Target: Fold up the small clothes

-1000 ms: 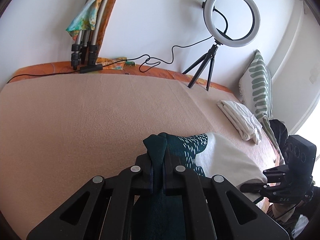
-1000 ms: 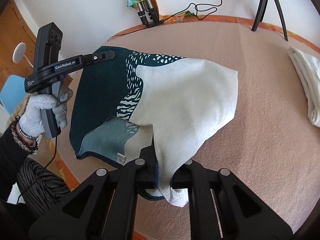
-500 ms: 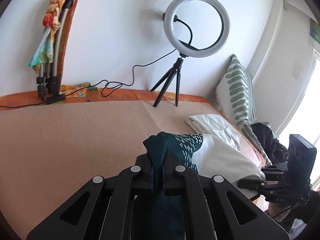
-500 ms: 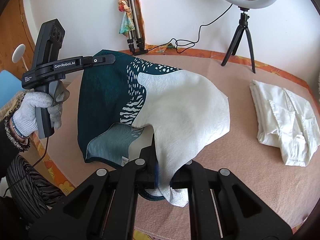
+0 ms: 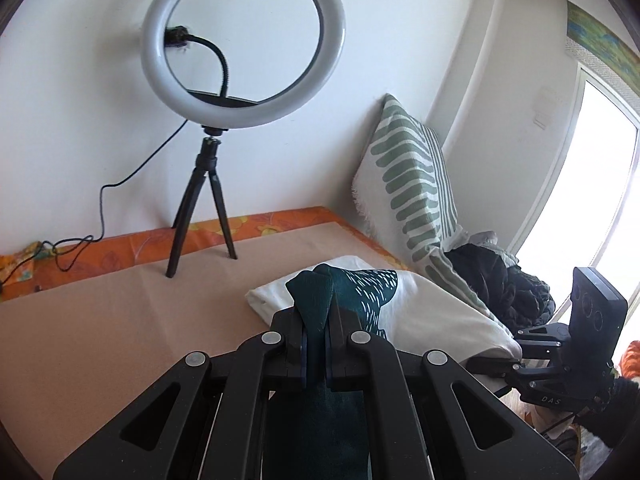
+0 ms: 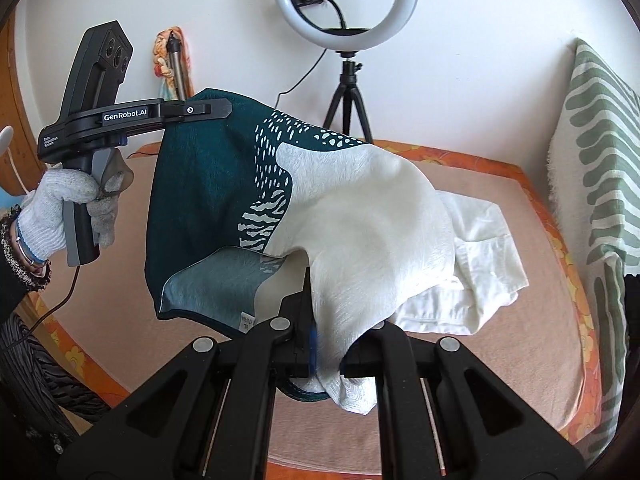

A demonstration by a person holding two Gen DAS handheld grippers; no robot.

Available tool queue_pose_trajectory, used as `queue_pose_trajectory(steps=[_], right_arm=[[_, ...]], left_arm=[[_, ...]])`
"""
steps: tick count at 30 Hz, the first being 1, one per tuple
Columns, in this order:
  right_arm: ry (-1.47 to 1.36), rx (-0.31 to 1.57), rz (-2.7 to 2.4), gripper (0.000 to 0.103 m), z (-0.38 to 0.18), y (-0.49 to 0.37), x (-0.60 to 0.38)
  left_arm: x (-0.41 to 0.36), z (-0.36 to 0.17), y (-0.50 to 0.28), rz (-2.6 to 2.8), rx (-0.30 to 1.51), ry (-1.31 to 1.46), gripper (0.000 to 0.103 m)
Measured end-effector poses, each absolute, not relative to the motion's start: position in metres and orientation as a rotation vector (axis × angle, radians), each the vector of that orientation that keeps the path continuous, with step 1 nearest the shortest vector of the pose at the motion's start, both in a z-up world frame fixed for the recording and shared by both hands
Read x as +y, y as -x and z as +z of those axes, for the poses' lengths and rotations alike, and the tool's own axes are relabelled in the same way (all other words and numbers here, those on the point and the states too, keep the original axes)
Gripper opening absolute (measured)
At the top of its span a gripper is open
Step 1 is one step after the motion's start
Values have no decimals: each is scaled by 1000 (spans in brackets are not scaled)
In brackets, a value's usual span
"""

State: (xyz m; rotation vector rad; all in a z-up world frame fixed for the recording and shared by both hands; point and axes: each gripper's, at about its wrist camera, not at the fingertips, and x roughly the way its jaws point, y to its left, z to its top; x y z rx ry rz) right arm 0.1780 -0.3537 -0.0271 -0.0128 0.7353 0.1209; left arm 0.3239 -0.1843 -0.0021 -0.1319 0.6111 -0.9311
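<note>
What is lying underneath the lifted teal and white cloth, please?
Under the teal and white cloth, a folded white shirt lies on the beige bed cover. Only its right part shows; the rest is covered by the hanging cloth.

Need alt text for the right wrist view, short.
A teal and cream garment hangs in the air between two tools: the right tool pinches its cream edge, the left tool, held by a gloved hand, pinches a teal corner. Below lie a folded white shirt on the tan cover; a ring light stands behind.
</note>
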Motion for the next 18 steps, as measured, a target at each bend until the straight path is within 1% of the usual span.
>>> queue_pose_trajectory(steps=[9, 14, 18], right_arm=[[62, 730, -17, 8, -23, -188, -450], [62, 729, -30, 8, -24, -208, -485], [65, 742, -14, 8, -36, -231, -498]], left_arm=[[-277, -6, -350, -1016, 611, 113, 4], [-301, -16, -371, -1004, 624, 116, 4], [-313, -32, -393, -977, 648, 126, 4]])
